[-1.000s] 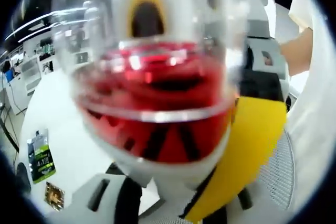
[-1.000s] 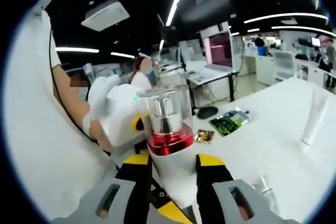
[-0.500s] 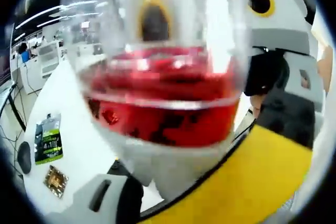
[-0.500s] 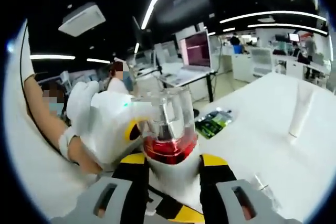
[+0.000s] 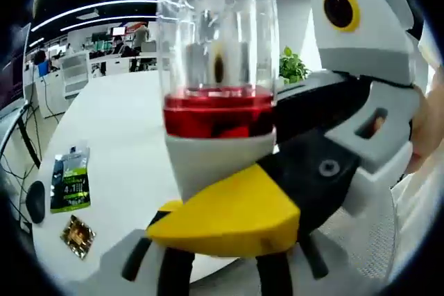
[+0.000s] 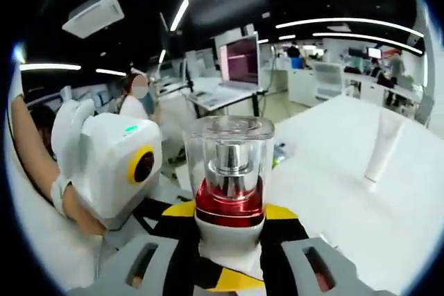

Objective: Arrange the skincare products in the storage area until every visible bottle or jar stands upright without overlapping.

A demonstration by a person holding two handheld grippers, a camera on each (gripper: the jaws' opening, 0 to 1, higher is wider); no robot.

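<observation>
You hold a pump bottle with a clear cap, red band and white base upright in the air, both grippers closed on its base: the right gripper and the left gripper. Next, set it down standing. The white surface lies open toward 3 o'clock, near a white tube; its edge runs close below.

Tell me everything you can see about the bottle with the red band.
The bottle is upright and held off the white table. It has a clear plastic cap over a silvery pump, a glossy red collar and a white body. The right hand-held gripper clamps that body, its yellow-tipped jaws on both sides.
</observation>
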